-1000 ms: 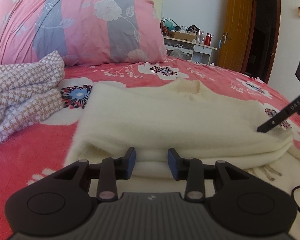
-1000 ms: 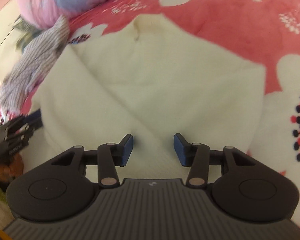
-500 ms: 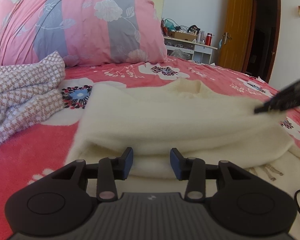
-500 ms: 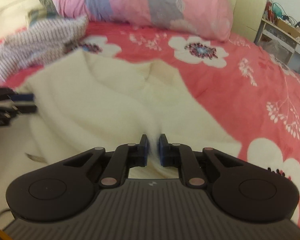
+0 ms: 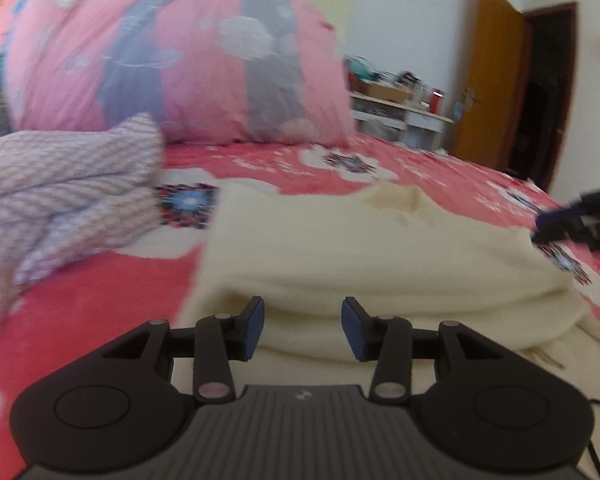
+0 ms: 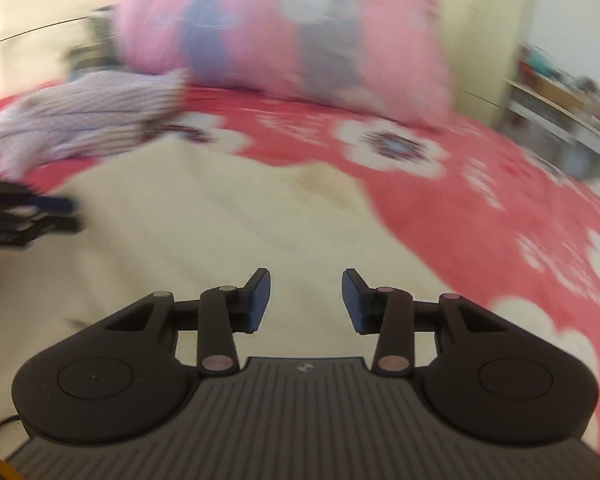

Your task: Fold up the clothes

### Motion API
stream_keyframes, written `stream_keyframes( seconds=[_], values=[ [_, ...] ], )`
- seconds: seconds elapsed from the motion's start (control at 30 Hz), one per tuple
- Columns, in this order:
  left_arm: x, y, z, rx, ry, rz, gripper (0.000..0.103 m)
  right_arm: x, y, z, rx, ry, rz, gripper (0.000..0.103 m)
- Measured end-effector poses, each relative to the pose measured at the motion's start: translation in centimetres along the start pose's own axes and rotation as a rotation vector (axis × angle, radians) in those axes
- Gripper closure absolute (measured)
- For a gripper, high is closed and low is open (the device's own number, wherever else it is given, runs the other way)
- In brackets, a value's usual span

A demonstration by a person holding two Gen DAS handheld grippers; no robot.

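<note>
A cream knit sweater [image 5: 360, 248] lies folded in layers on the red floral bedspread [image 5: 80, 300], its neck opening at the far edge. My left gripper [image 5: 302, 326] is open and empty at the sweater's near folded edge. My right gripper [image 6: 305, 302] is open and empty just above the sweater [image 6: 220, 240]. The right gripper also shows at the right edge of the left wrist view [image 5: 572, 222]. The left gripper shows at the left edge of the right wrist view [image 6: 24, 216]. Both views are blurred.
A checked garment [image 5: 56, 196] lies crumpled at the left. A big pink and grey floral pillow [image 5: 172, 64] stands behind it. A white shelf unit [image 5: 400, 116] and a brown door [image 5: 488, 92] are at the back right.
My right gripper was open, shut on the sweater half a second ago, and is open again and lifted. The left gripper stayed open and shifted slightly.
</note>
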State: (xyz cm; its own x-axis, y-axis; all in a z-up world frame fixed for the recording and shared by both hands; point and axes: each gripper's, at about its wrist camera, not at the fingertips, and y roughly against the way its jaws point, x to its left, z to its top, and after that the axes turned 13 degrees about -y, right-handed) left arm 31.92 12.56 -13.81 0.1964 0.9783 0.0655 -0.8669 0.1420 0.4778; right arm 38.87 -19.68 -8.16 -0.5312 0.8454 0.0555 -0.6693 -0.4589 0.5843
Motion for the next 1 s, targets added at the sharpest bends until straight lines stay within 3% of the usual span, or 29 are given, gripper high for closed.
stream_keyframes(
  seconds=[0.1, 0.23, 0.4, 0.5, 0.63, 0.7, 0.77, 0.83, 0.9, 1.0],
  values=[
    [1.3, 0.7, -0.2, -0.003, 0.043, 0.053, 0.059, 3.5, -1.2, -0.3, 0.027, 0.092, 0.075, 0.069],
    [2.5, 0.3, -0.2, 0.032, 0.083, 0.103, 0.061, 6.8, -3.3, -0.2, 0.055, 0.116, 0.176, 0.084],
    [2.1, 0.1, -0.1, 0.019, 0.044, 0.115, 0.061, 10.9, -5.0, -0.2, 0.041, 0.210, 0.245, 0.084],
    [2.4, 0.3, -0.2, -0.010, 0.057, 0.095, 0.061, 11.8, -5.4, 0.6, 0.004, 0.191, 0.267, 0.084],
    [3.1, -0.2, -0.3, 0.029, 0.108, 0.129, 0.061, 10.9, -6.5, 2.1, -0.044, 0.027, 0.299, 0.084],
    [4.0, -0.6, -0.5, 0.079, 0.159, 0.184, 0.060, 10.6, -8.5, 1.3, 0.054, -0.024, 0.315, 0.087],
    [5.6, -1.0, -1.1, 0.116, 0.250, 0.169, 0.054, 10.2, -10.0, -0.3, 0.139, -0.068, 0.336, 0.087],
    [6.6, -1.0, -1.5, 0.121, 0.311, 0.147, 0.054, 9.5, -9.6, -0.8, 0.133, -0.132, 0.360, 0.087],
    [6.3, -1.0, -1.5, 0.120, 0.291, 0.168, 0.054, 9.3, -9.3, -0.2, 0.155, -0.161, 0.366, 0.087],
    [6.2, -0.8, -1.5, 0.114, 0.292, 0.183, 0.054, 10.5, -8.5, 1.0, 0.121, -0.104, 0.345, 0.088]
  ],
)
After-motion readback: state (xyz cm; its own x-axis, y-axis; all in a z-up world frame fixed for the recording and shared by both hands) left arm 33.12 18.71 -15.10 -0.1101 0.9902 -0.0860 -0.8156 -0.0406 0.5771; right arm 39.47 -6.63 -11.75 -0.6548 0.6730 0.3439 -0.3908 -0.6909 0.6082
